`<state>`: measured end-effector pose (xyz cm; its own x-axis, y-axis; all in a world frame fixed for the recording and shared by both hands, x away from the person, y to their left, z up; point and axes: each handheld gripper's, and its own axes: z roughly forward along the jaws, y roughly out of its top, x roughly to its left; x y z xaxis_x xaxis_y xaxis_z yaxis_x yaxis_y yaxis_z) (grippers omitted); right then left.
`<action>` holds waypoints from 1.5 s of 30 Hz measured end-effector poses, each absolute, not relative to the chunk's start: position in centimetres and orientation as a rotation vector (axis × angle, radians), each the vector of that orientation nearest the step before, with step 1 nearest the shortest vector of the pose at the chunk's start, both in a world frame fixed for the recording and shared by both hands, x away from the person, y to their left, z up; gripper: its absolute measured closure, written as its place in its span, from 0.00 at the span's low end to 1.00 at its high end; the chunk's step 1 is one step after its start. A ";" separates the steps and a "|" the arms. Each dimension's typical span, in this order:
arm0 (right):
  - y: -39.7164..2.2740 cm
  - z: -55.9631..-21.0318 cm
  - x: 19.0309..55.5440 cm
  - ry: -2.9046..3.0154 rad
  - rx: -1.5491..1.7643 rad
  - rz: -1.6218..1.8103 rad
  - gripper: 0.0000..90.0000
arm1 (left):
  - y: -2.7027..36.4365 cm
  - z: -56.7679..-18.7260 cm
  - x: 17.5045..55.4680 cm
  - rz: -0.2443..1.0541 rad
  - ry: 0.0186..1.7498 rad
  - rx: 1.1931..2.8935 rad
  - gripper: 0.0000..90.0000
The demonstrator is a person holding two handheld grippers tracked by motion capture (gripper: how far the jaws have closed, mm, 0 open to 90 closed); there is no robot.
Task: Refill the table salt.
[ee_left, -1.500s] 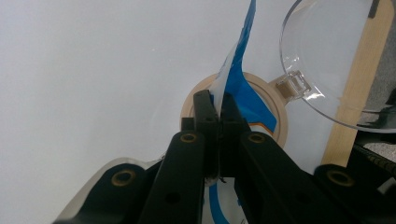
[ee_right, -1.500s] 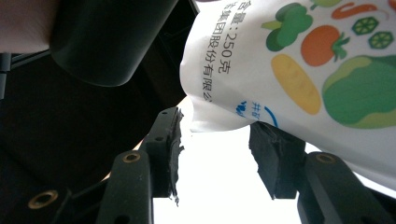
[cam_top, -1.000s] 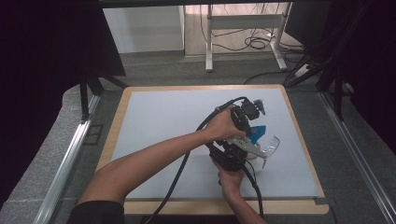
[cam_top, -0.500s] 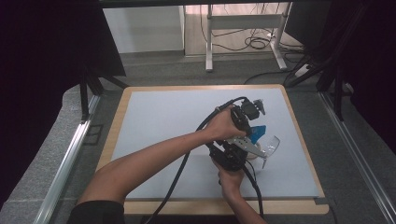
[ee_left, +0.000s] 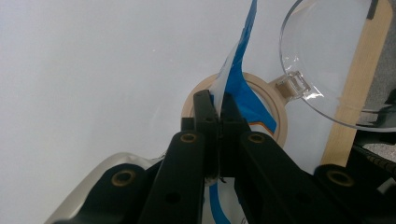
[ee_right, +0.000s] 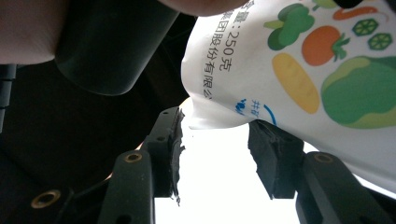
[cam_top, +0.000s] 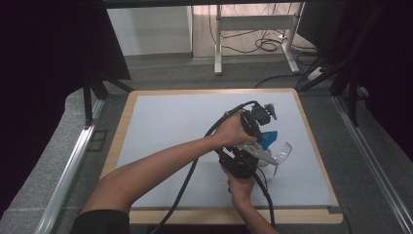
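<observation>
While the left tool (ee_left: 215, 109) has its jaws pressed together on the top edge of one white-and-blue pouch (ee_left: 238, 79), the right tool (ee_right: 215, 140) stands half spread with the pouch's lower corner, printed with vegetables and blue characters, between its jaws, and contact there cannot be confirmed. One pouch hangs above one tan tape ring (ee_left: 273, 100) beside one clear bowl (ee_left: 327, 51) at the right near part of the table (cam_top: 170, 122). Compared with the earlier frames, both tools, the pouch and the bowl occupy the same positions.
</observation>
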<state>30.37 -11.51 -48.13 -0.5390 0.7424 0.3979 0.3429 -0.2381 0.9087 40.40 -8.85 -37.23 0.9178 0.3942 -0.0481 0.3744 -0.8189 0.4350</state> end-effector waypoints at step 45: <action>-11.5 -47.9 30.3 1.703 1.291 1.852 0.61 | -8.7 -37.2 40.6 0.065 0.563 2.637 1.00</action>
<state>30.33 -11.49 -47.89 -0.5446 0.7385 0.3977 0.3344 -0.2436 0.9104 40.58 -8.71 -37.19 0.9161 0.3985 -0.0446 0.3776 -0.8200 0.4302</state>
